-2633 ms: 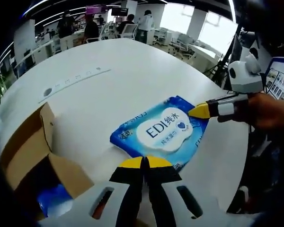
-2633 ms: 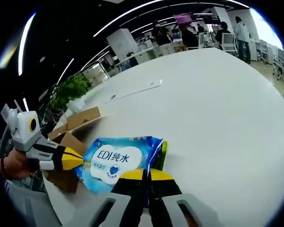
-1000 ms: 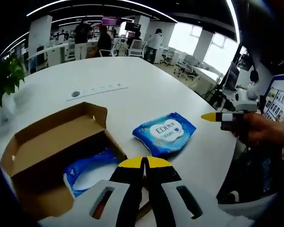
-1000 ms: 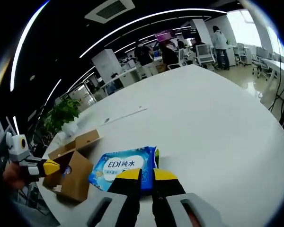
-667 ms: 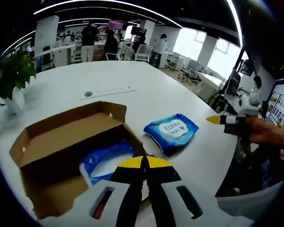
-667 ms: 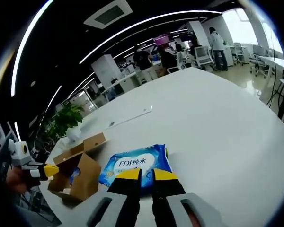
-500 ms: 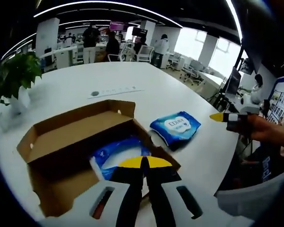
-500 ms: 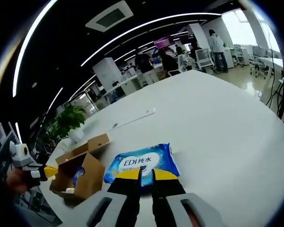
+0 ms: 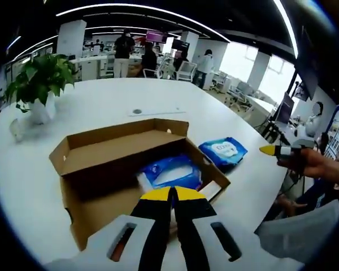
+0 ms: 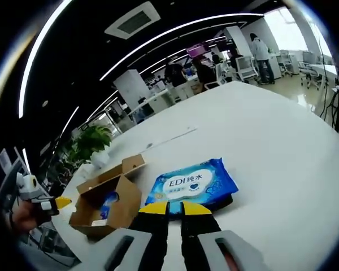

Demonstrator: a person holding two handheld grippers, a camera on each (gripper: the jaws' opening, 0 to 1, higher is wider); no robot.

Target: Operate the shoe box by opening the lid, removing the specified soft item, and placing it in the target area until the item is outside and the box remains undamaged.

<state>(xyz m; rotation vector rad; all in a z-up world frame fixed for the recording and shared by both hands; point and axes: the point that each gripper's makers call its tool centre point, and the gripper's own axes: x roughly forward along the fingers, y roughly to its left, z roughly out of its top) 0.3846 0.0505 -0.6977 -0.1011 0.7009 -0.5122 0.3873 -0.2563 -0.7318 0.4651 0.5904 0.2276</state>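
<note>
Shoe box (image 9: 130,169) stood open on the white table (image 9: 101,101), one blue wipes pack (image 10: 192,183) already outside beside it, apparently the delivered item. The left gripper (image 9: 170,195) and right gripper (image 10: 174,208) were both closed and empty, apparently drawn back from the finished placement.

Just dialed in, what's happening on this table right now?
A person holds a gripper in each hand over a white table. The cardboard box sits open, with one blue wipes pack inside it. A second wipes pack lies flat on the table beside the box, outside it. The left gripper is shut and empty above the box; the right gripper is nearly closed, holding nothing, just short of the outside pack.
</note>
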